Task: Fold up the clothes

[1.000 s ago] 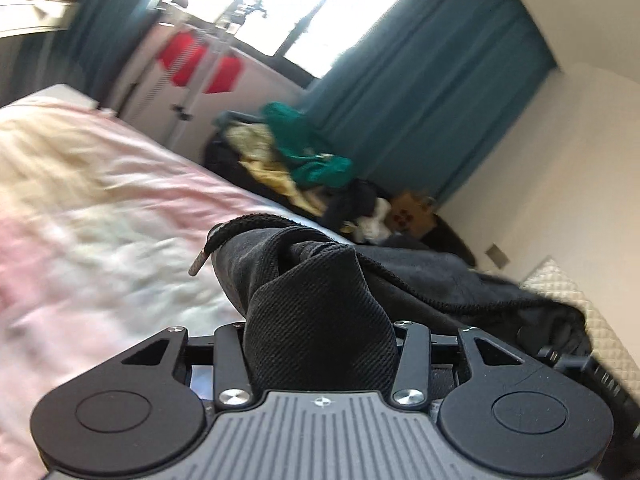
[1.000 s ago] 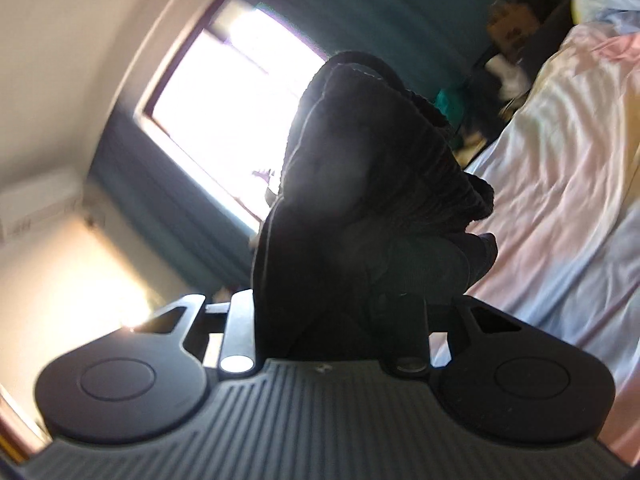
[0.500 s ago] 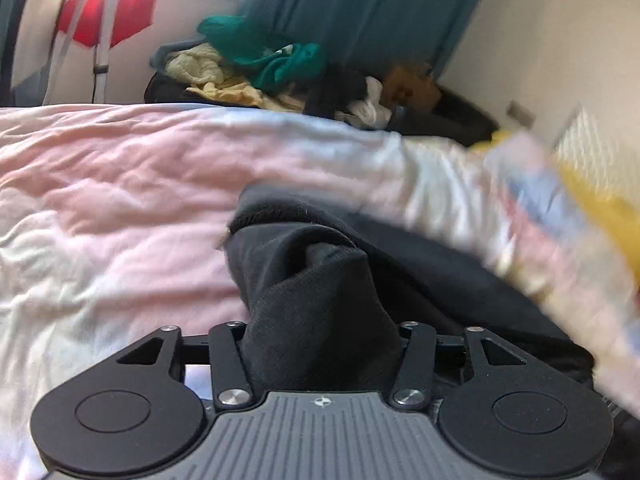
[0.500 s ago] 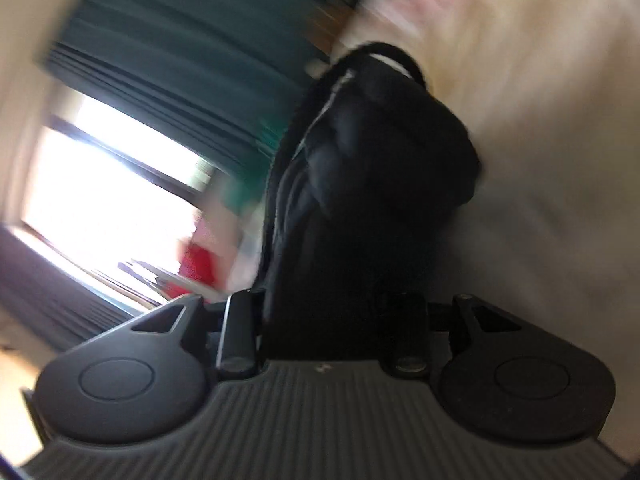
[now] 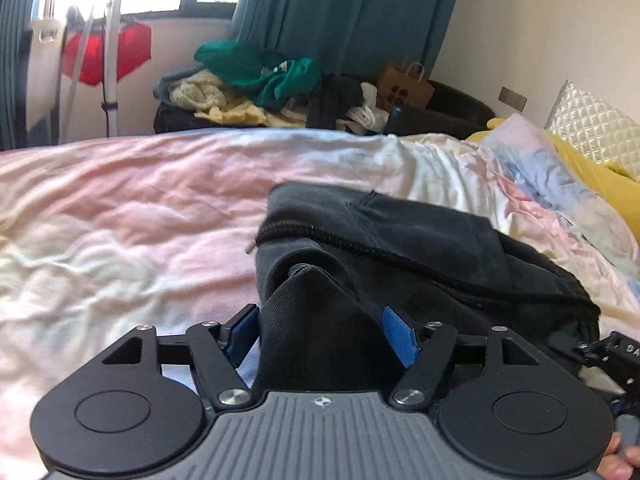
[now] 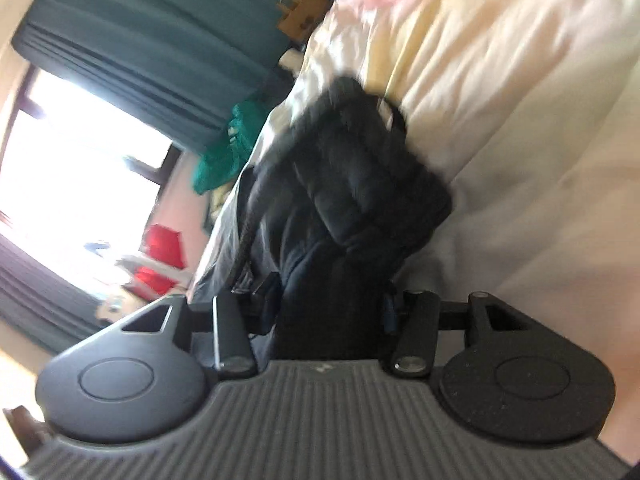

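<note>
A black knit garment with a drawstring hem [image 5: 420,248] lies bunched on the pink and white bedsheet [image 5: 132,224]. My left gripper [image 5: 320,320] has its blue pads [image 5: 396,334] spread apart with a fold of the black cloth lying between them. My right gripper [image 6: 332,304] is tilted sideways, with the same black garment [image 6: 360,184] between its fingers and resting on the bed [image 6: 520,92]. The right fingertips are hidden by cloth.
A pile of green, yellow and white clothes [image 5: 264,88] lies beyond the bed's far edge, by a brown paper bag [image 5: 404,88] and teal curtains [image 5: 340,12]. A red item on a white stand [image 5: 108,56] stands at the left. Yellow and quilted pillows [image 5: 592,148] lie right.
Both grippers have come down and laid the black garment on the bed. The left jaws have opened, showing the blue pads. The right view has rolled sideways toward the sheet.
</note>
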`<state>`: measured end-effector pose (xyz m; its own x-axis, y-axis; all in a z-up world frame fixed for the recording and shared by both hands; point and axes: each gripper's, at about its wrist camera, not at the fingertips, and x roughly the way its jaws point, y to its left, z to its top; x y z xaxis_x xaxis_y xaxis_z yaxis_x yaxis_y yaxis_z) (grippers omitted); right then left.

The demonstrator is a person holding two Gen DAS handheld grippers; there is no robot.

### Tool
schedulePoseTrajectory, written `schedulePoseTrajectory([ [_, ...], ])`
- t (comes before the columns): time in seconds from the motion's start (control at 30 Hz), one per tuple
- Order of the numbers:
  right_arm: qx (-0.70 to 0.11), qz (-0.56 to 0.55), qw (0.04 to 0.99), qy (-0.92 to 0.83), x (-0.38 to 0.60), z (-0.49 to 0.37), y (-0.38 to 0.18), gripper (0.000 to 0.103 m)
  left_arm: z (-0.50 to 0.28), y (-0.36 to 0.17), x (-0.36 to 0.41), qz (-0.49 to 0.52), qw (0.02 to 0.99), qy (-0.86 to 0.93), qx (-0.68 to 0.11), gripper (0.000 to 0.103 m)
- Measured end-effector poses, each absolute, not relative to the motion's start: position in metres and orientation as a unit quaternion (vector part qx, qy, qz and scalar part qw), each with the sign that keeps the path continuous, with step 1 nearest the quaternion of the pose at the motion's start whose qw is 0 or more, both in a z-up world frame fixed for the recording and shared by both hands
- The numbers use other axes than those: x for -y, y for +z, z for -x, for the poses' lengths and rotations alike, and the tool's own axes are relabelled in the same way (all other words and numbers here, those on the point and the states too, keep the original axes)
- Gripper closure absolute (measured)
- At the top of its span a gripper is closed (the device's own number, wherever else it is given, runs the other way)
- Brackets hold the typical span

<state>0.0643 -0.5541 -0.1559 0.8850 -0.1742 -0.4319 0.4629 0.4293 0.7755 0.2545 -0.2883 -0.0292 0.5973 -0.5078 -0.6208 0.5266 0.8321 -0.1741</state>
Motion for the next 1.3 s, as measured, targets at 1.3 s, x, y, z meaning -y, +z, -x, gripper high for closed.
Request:
schedulePoseTrajectory([
  [1.3,-0.103,-0.152,0.961,-0.208,0.38,0.032,-0.012,0.041,-0.023,0.059,0.187,-0.089,0.937,-0.295,-0.166,0.0],
])
